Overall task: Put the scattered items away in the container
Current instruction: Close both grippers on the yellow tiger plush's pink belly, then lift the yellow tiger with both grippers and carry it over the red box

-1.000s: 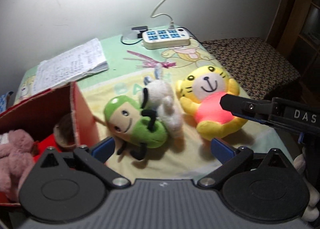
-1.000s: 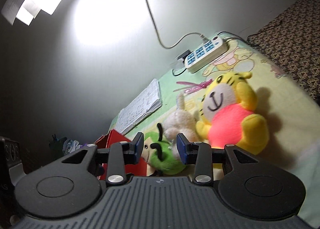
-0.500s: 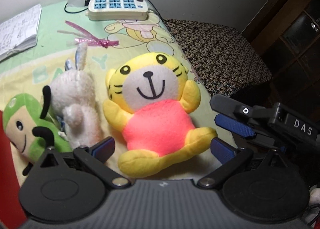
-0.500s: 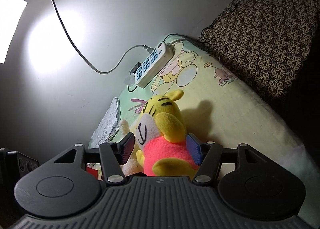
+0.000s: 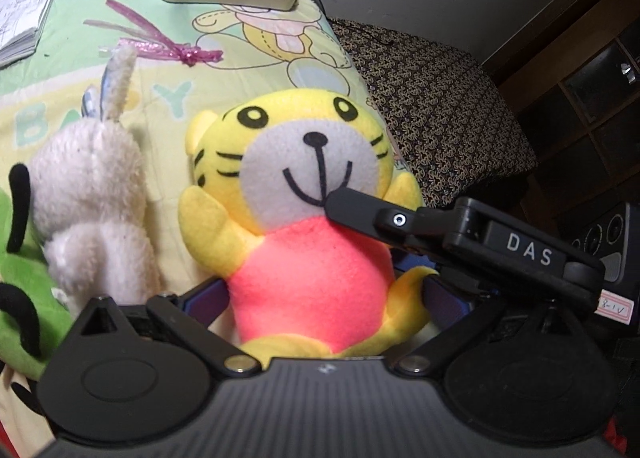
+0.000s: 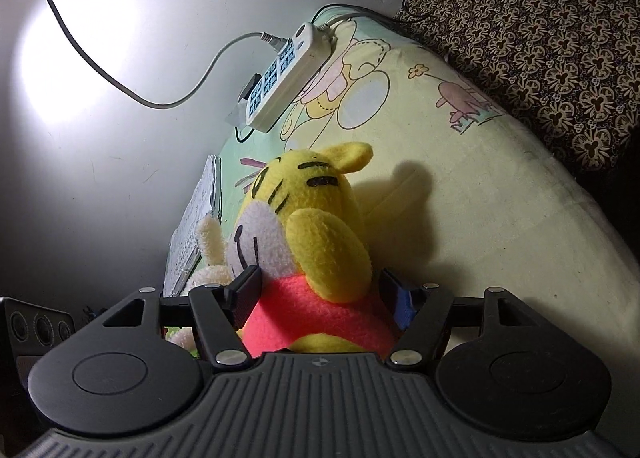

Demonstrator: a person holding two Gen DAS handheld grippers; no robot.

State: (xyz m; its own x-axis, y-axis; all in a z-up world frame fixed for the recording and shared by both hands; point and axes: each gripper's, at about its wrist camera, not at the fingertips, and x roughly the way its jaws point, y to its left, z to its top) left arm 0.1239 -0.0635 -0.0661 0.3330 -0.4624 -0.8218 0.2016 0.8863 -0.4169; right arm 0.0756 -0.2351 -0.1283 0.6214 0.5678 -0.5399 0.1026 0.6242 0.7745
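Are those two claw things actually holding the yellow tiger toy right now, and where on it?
Both grippers straddle the yellow tiger plush at its pink belly, left gripper, right gripper; whether either has clamped cannot be told.

— What lies around you?

— A plain grey-white wall (image 6: pixel 120 186) rises behind me, with a bright pool of lamplight (image 6: pixel 76 54) on it. Below me spreads a pale yellow-green blanket printed with cartoon bears (image 5: pixel 256 38). Beside it lies a dark brown cushion patterned with small cream flowers (image 5: pixel 440 98).

— And farther right?

— A dark wooden shelf unit (image 5: pixel 592 98) stands in shadow.
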